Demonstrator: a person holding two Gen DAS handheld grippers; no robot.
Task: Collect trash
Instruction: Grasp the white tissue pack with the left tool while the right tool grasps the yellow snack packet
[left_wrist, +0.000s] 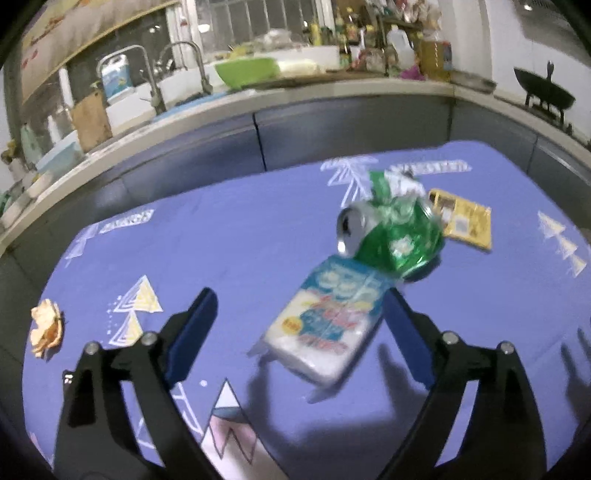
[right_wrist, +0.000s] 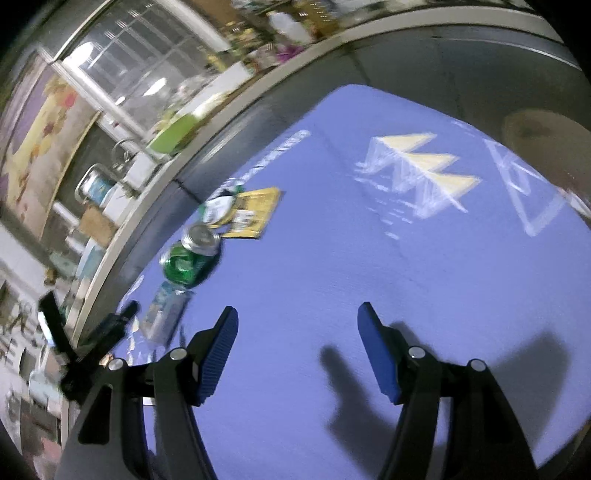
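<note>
Eyeing the soft white-and-blue plastic tissue pack (left_wrist: 325, 317) near the far edge of the blue patterned tablecloth (left_wrist: 229, 236), touching the crushed green can (left_wrist: 391, 236), I judge it light and squashy, best pinched across its short sides by my wide-open, empty left gripper (left_wrist: 299, 314).

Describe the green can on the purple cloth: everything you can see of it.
The green can is a crushed metal drink can, shiny green with a pale emblem on its dented side and a silver top end. It lies on its side on the purple cloth, silver end toward the counter in the right wrist view. The tissue pack lies against it; whether the yellow packet behind touches it is unclear. No gripper touches it.
</note>
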